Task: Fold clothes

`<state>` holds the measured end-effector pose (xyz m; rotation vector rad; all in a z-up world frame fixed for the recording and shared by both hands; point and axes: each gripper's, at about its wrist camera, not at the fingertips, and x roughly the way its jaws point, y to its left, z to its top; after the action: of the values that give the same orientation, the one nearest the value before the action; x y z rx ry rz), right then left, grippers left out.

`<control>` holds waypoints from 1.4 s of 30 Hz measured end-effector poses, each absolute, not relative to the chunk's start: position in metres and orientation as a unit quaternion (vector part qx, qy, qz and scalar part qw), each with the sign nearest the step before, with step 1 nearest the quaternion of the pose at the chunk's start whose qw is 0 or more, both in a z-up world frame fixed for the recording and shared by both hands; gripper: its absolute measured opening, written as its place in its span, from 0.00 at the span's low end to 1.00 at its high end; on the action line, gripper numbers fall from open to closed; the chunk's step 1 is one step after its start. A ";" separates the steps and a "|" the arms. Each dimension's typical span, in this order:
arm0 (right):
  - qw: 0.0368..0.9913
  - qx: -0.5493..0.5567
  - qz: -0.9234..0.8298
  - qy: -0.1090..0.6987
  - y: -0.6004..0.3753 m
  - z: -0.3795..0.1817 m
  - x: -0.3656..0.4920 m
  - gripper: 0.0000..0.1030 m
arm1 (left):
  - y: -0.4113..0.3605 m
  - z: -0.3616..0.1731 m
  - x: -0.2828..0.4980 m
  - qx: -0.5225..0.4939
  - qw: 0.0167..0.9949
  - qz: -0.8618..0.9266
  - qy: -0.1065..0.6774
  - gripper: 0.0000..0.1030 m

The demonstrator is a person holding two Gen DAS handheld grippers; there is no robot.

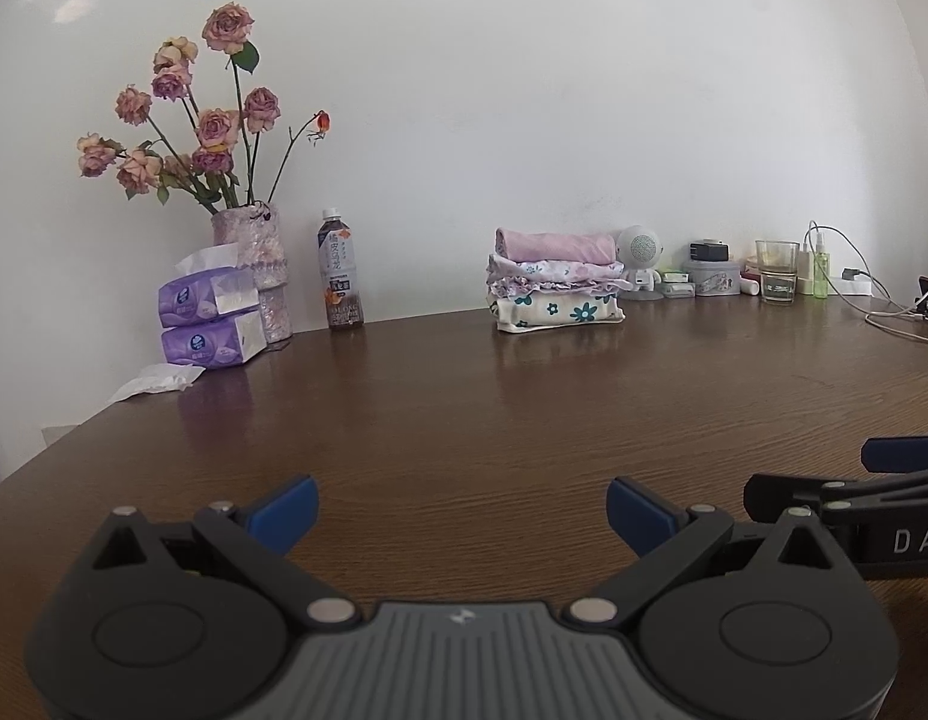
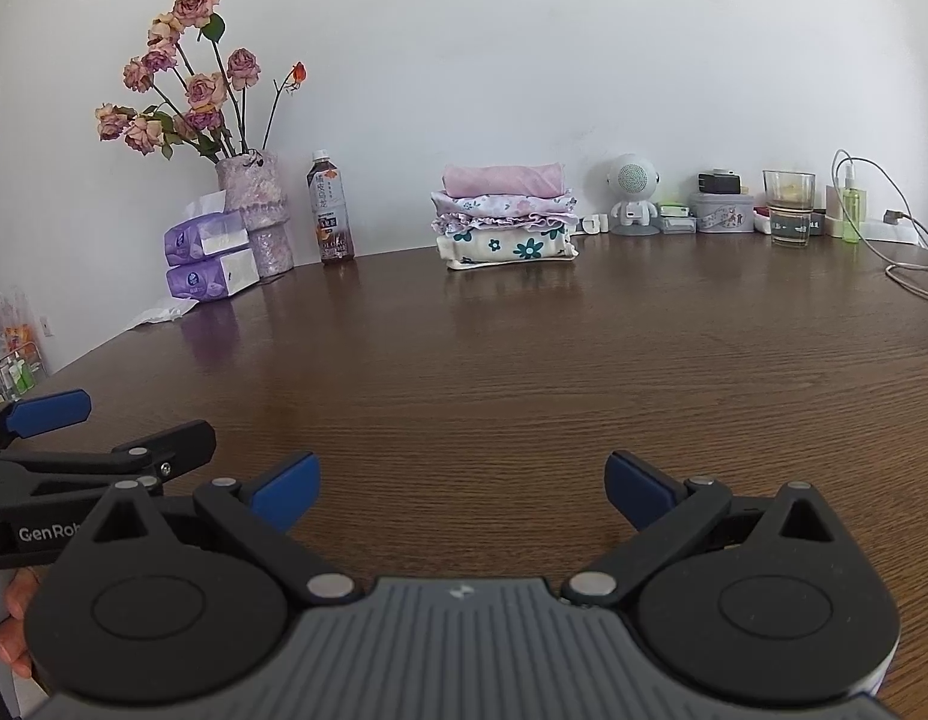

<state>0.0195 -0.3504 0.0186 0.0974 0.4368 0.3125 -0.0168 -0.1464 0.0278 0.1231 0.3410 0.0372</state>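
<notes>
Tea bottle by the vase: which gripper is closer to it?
Left, slightly. The left gripper sits open on the bottle's side, with the tea bottle far ahead-left. The right gripper, also open, is beside it, farther right.

- Left gripper (image 1: 462, 510): black linkage arms, blue finger pads (image 1: 290, 510), silver pivot pins, ribbed grey centre plate.
- Right gripper (image 2: 462, 489): same build; white "GenRob" lettering shows on the left one's side.

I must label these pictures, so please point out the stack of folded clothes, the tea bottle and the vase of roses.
stack of folded clothes (image 2: 505, 213), right wrist view, on the middle layers of the stack.
tea bottle (image 1: 340, 273), left wrist view, on its label.
vase of roses (image 2: 251, 186), right wrist view, on the vase body.
</notes>
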 end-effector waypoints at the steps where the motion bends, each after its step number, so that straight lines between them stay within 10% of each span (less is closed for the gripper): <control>1: 0.963 0.048 0.155 0.216 -0.350 0.019 0.020 1.00 | -0.146 0.028 -0.017 0.061 0.983 0.019 0.170 1.00; 42: 0.964 0.060 0.154 0.208 -0.353 0.016 0.018 1.00 | -0.145 0.030 -0.020 0.058 0.985 0.016 0.162 1.00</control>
<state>0.0177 -0.3535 0.0160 0.1211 0.4220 0.3122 -0.0198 -0.1447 0.0301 0.1165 0.3250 0.0329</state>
